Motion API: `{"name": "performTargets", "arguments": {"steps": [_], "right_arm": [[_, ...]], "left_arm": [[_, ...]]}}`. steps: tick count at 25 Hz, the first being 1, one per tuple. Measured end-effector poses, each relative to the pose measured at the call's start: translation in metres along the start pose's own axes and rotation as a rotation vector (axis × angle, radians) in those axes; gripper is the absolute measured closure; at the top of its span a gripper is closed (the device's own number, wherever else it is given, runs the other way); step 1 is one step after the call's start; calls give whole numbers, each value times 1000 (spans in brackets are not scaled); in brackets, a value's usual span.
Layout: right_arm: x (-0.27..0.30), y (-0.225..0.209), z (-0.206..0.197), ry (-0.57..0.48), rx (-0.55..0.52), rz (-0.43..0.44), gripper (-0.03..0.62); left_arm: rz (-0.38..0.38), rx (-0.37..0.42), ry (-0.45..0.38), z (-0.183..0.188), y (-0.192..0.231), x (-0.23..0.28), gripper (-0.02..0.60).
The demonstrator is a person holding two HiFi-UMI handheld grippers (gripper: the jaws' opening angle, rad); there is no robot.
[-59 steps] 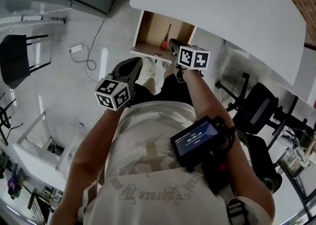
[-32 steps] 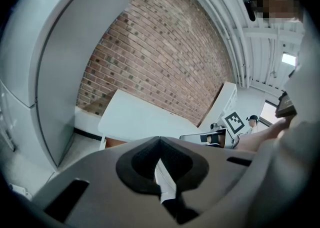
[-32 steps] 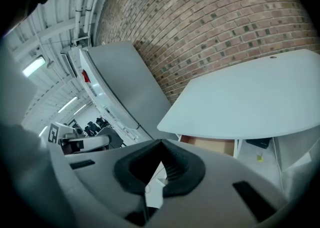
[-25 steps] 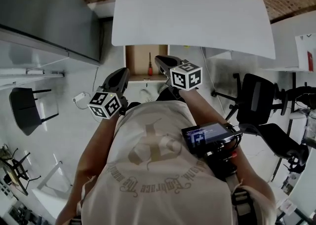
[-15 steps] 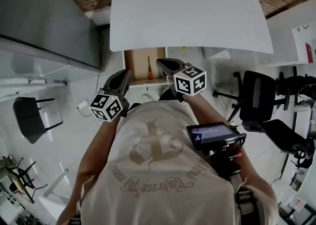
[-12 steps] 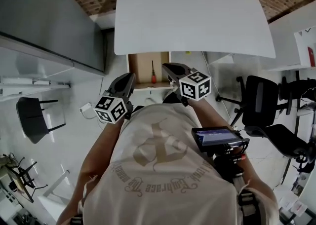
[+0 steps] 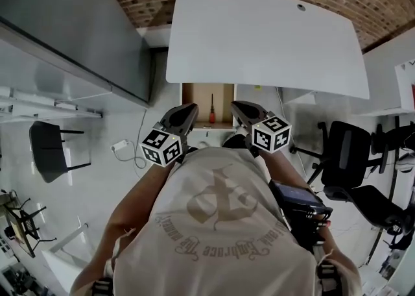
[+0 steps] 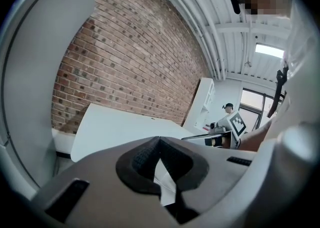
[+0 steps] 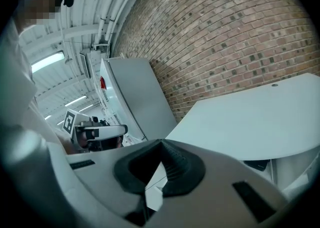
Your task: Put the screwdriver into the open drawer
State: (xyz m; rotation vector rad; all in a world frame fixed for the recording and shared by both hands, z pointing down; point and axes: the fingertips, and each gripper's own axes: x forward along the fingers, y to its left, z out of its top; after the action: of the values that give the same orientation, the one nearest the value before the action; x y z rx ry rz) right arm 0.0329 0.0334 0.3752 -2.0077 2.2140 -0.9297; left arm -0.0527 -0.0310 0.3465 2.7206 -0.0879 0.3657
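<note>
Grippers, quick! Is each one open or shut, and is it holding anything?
Left gripper: shut, holding nothing.
Right gripper: shut, holding nothing.

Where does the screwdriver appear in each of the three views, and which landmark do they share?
Head view: the screwdriver lies in the open drawer, slightly above the picture's centre.
Left gripper view: not in it.
Right gripper view: not in it.
Shared landmark: the white desk top, at lower left in the left gripper view and at right in the right gripper view.
</note>
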Motion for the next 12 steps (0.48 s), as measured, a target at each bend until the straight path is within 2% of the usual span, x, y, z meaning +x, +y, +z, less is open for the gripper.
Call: {"name": "performTargets", "arguments": {"steps": [12], "right_arm": [[-9, 1, -7, 2, -20, 2, 572]], "left_arm": [[23, -11, 8, -15, 0, -1, 563]]}}
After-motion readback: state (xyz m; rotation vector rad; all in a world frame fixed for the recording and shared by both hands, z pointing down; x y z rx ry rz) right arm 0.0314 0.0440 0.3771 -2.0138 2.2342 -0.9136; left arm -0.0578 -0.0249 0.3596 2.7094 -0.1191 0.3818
